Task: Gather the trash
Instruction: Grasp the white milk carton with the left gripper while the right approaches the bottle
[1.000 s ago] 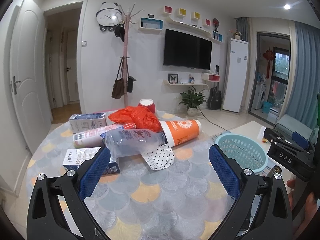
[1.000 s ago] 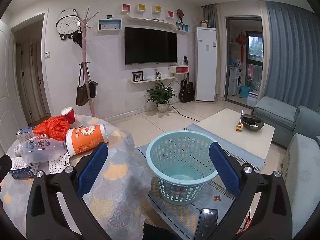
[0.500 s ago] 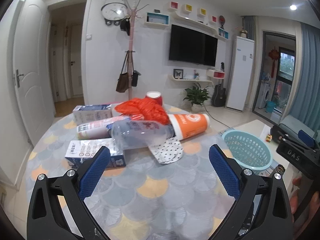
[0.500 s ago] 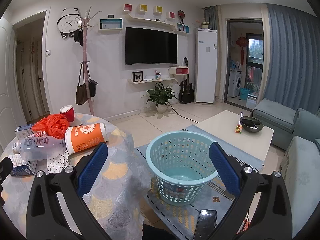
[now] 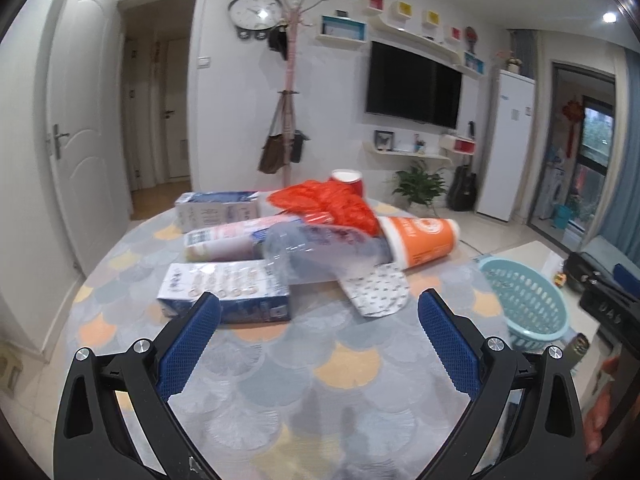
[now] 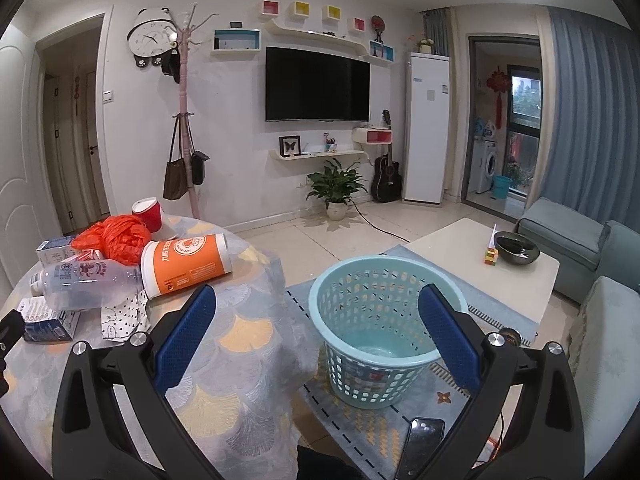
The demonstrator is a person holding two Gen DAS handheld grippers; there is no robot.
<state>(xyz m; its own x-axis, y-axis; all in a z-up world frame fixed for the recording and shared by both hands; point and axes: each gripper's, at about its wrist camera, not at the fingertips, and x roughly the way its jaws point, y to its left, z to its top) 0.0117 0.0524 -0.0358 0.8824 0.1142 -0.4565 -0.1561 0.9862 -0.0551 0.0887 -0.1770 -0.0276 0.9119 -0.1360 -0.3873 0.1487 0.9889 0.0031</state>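
Trash is piled on a round table (image 5: 320, 376): a clear plastic bottle (image 5: 320, 254), an orange cup on its side (image 5: 420, 242), a red plastic bag (image 5: 328, 206), a red paper cup (image 5: 348, 180), a blue-white carton (image 5: 224, 292), a second carton (image 5: 218, 210), a pink-white tube (image 5: 224, 240) and dotted paper (image 5: 378, 290). My left gripper (image 5: 318, 312) hangs open over the table, short of the pile. My right gripper (image 6: 318, 312) is open and empty above the floor, in front of a light-blue basket (image 6: 384, 320). The orange cup (image 6: 186, 264) and bottle (image 6: 88, 284) lie at its left.
The basket stands on a rug beside the table's right edge. A phone (image 6: 420, 444) lies on the rug near it. A white coffee table (image 6: 488, 264) with a dark bowl and a grey sofa (image 6: 576, 252) are at the right. A coat stand (image 5: 290, 120) rises behind the table.
My left gripper has tilted and drawn nearer the pile, which now sits lower and larger in its view. The right gripper has barely moved. Both stayed open.
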